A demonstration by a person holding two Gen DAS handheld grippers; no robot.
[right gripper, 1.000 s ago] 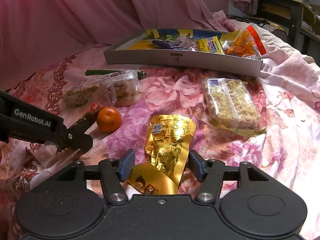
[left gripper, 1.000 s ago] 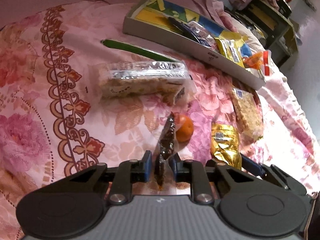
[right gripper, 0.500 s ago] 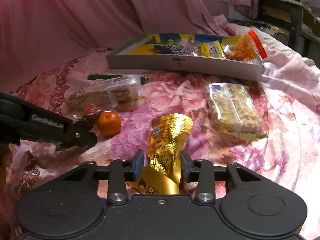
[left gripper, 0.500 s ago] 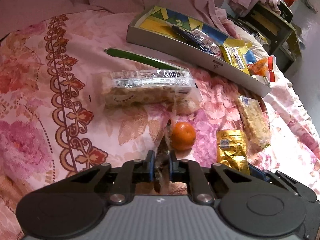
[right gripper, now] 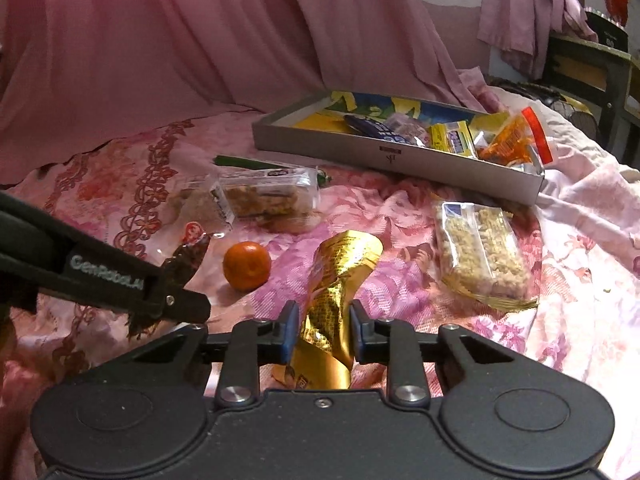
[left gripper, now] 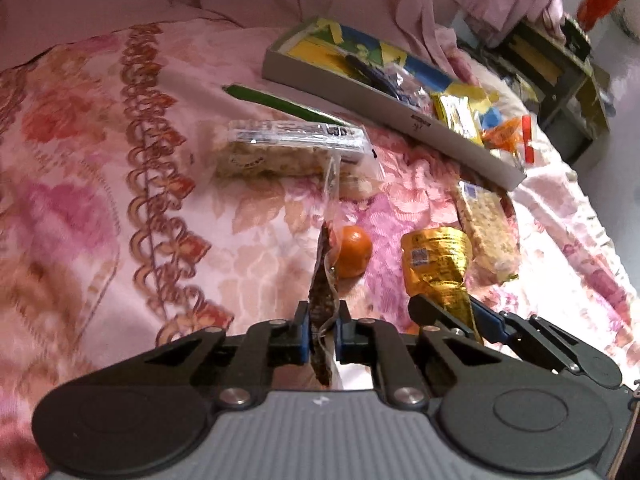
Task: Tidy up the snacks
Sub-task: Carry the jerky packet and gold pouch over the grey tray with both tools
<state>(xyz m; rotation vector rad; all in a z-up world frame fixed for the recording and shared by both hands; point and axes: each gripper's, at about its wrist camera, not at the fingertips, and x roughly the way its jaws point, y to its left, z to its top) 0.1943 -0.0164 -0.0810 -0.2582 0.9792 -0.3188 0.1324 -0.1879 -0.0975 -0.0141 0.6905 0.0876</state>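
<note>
On the left, the left tongs are now pressed tight on the thin dark snack strip in clear wrapping, where a second ago they were only narrowing around it. The strip is standing on edge between the pads, and it seems to be lifting off the pink floral bedspread, though the blur makes that hard to confirm.

Just beyond it, the small round orange fruit is lying untouched, with the clear-wrapped crumbly bar and a long green stick-shaped item behind.

Further right, the right tongs are closing on the crinkled gold foil pouch; its lower end is already crumpling inward between pads that a second ago were standing wide of it.

At the far right, the clear pack of pale puffed cereal is lying near the shallow grey cardboard tray, which is already holding several snacks.

With both items gripped, carrying them to the tray looks like the next step.
</note>
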